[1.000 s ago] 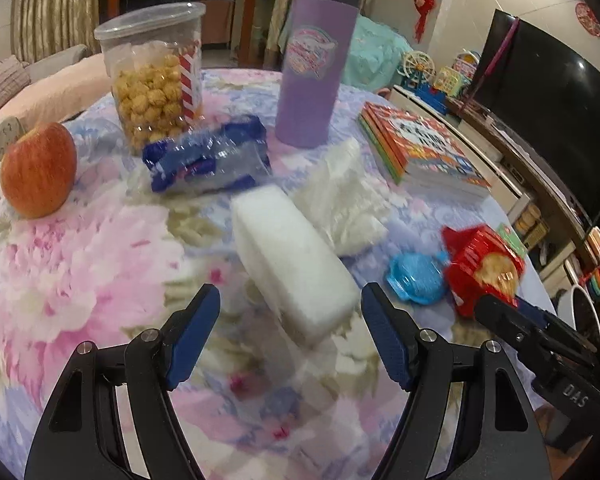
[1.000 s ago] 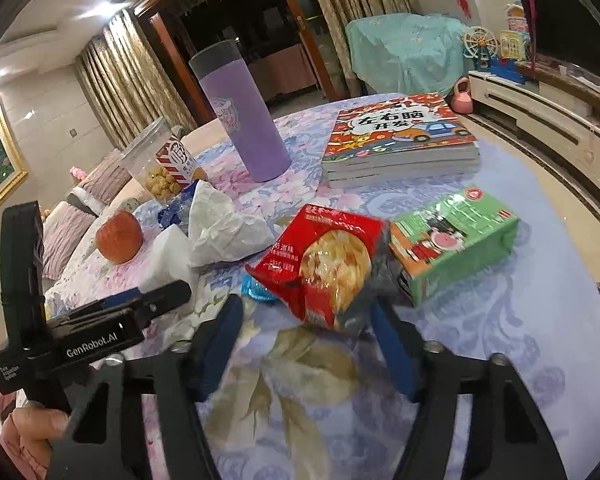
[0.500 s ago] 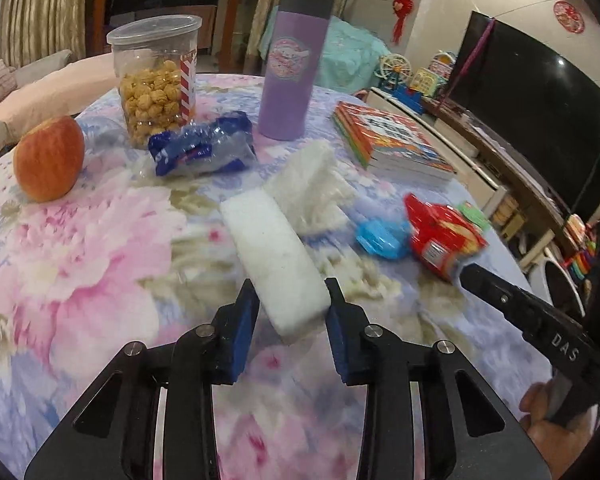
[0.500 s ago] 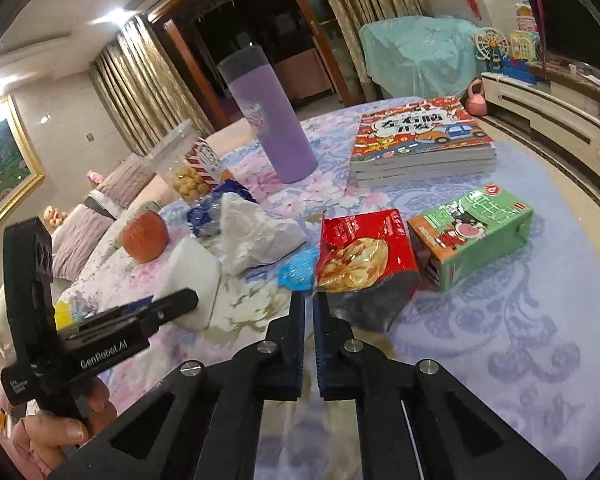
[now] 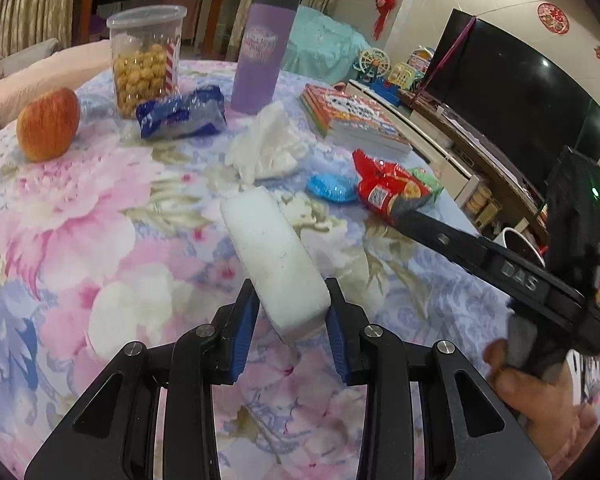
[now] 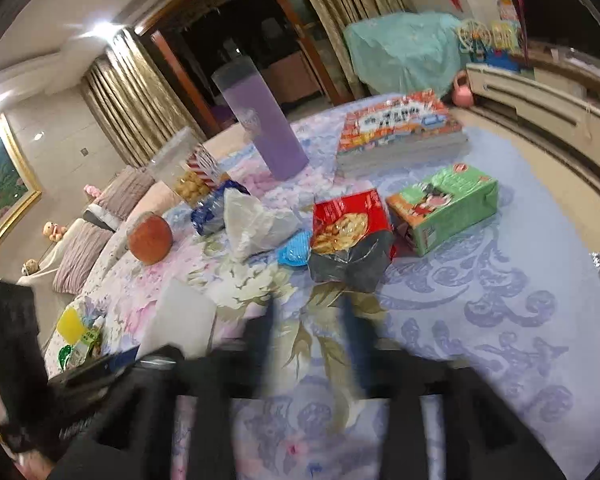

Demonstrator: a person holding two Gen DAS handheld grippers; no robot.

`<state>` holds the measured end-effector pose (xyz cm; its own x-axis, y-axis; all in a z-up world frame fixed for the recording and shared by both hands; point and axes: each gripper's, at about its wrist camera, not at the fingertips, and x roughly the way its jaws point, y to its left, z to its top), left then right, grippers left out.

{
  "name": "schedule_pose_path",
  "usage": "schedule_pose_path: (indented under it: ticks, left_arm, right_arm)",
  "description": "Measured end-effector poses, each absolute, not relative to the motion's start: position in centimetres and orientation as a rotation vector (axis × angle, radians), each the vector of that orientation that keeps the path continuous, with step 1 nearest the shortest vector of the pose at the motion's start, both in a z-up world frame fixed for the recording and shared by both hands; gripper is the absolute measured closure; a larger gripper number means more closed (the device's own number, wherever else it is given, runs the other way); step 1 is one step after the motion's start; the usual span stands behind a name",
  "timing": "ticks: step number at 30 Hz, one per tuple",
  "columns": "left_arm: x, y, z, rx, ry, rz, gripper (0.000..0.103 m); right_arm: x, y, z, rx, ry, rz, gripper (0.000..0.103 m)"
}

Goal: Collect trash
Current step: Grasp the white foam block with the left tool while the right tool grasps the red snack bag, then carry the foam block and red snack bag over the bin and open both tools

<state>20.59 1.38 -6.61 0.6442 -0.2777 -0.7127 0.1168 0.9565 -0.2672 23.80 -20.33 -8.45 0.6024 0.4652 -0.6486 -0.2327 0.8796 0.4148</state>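
Floral cloth in pink and lilac covers the round table [image 5: 80,216], and right in the middle of the action is the white foam block [image 5: 274,258] — long, chalky, rounded at its corners, speckled with a few dark flecks. Its near end is lifted off the cloth and angled away towards the far side. The left gripper [image 5: 290,320] has it: jaws narrowed, blue pads [image 5: 244,326] pressing both flanks of the block's near end. Over to the right gripper [image 6: 308,320], heavily blurred, jaws just swinging apart with nothing between them, bare cloth under the tips. Just ahead of it lies the red snack bag [image 6: 350,236], torn open and showing its grey lining, a green carton [image 6: 446,206] touching its right side, a small blue wrapper [image 6: 294,252] on the left, then the crumpled white tissue [image 6: 256,222].
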Motion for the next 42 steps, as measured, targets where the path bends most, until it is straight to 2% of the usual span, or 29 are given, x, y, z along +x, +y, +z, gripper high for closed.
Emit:
schedule_pose_path:
  ticks: [5,7,8,9,11,21,42]
  left_arm:
    - [20.5,1.9,-7.0,-0.22,0.856,-0.234,0.071]
    - [20.5,1.9,-7.1,-0.218,0.862,-0.237,0.071]
    - [20.4,1.9,-7.1,-0.214,0.864,-0.238,0.071]
    - [20.4,1.8,-7.2,-0.211,0.866,-0.239,0.071]
    - [20.2,1.7,-7.1,-0.205,0.865,-0.245,0.071]
    - [19.7,-0.2,-6.4,-0.201,0.848,-0.299,0.071]
    - [15.9,-16.3,-3.6,-0.008,0.811,-0.642,0.071]
  right_arm:
    - [25.6,-18.2,-8.9,0.241,0.824,0.402,0.045]
    - [26.4,-17.6,-8.9,0.22,0.814,0.386,0.049]
    - [26.8,-17.4,-8.9,0.211,0.811,0.384,0.054]
    - [27.1,-17.2,-9.0,0.202,0.807,0.385,0.073]
    - [27.7,-17.0,-9.4,0.188,0.82,0.38,0.103]
    - [22.8,-20.6,-7.4,0.262,0.759,0.398,0.103]
    - [11.9,-34.5,-3.3,0.363,0.648,0.213,0.103]
